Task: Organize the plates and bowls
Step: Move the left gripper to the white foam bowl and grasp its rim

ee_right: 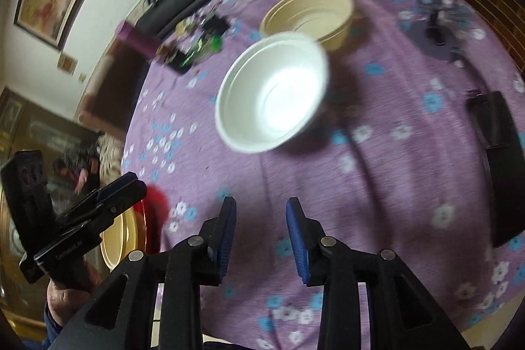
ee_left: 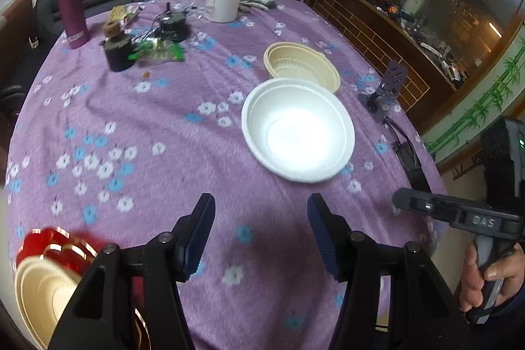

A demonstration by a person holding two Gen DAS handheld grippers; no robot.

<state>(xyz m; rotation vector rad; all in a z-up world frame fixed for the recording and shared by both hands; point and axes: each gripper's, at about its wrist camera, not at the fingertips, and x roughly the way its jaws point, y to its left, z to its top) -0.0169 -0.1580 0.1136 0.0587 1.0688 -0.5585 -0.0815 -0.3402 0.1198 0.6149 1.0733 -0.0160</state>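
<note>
Bowl (ee_left: pixel 298 130), white, round, empty.

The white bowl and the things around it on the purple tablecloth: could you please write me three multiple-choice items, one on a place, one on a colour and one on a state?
1. Where does the beige bowl sit relative to the white bowl in the left wrist view?
A. Just beyond it, farther from the camera
B. Stacked inside it
C. At the near left table edge

2. What colour is the tall bottle at the far left of the table?
A. Green
B. Magenta
C. White

3. What is the state of the left claw?
A. Shut on the white bowl
B. Shut on a plate
C. Open, with nothing between its pads

Answers:
1. A, the beige bowl's rim shows behind the white one.
2. B, its body is plainly magenta.
3. C, only tablecloth shows between the pads.
</note>
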